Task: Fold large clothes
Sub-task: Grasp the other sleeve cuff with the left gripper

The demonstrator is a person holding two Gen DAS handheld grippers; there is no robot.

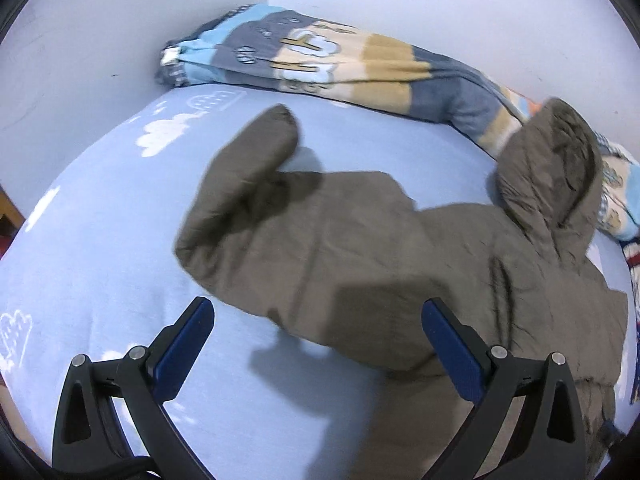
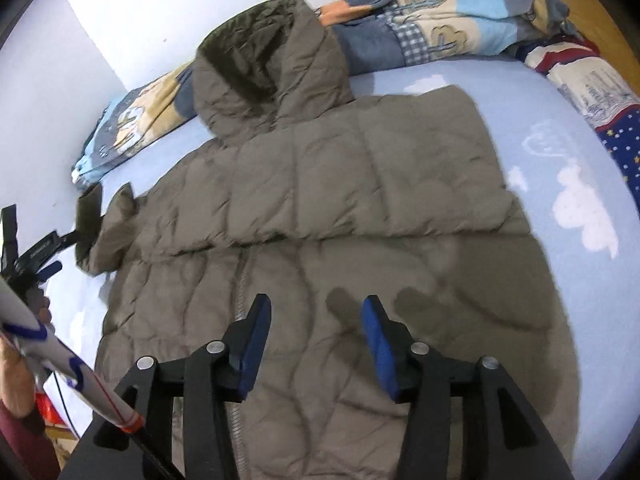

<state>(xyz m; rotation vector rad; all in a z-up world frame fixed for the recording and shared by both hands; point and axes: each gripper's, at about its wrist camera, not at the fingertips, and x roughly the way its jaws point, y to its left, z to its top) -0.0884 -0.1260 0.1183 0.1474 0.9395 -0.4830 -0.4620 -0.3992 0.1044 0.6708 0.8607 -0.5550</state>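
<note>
An olive puffer jacket point(image 2: 320, 184) with a hood point(image 2: 264, 60) lies spread on the blue bed sheet point(image 2: 580, 128), and one side panel is folded over its front. In the left wrist view its sleeve point(image 1: 240, 184) reaches toward the far left corner, and the hood point(image 1: 556, 168) is at the right. My left gripper point(image 1: 316, 316) is open wide above the jacket's lower edge, with nothing between the pads. My right gripper point(image 2: 316, 302) hovers over the jacket's front beside the zipper, open with an empty gap. The left gripper point(image 2: 44, 256) also shows at the left edge, beside the sleeve cuff point(image 2: 90, 220).
A rolled patterned blanket point(image 1: 320, 60) lies along the white wall behind the jacket. A star-print quilt point(image 2: 600, 100) lies at the right by a wooden headboard point(image 2: 592, 8). The person's hand point(image 2: 40, 308) and a sleeve are at the left edge. The sheet point(image 1: 100, 240) has cloud prints.
</note>
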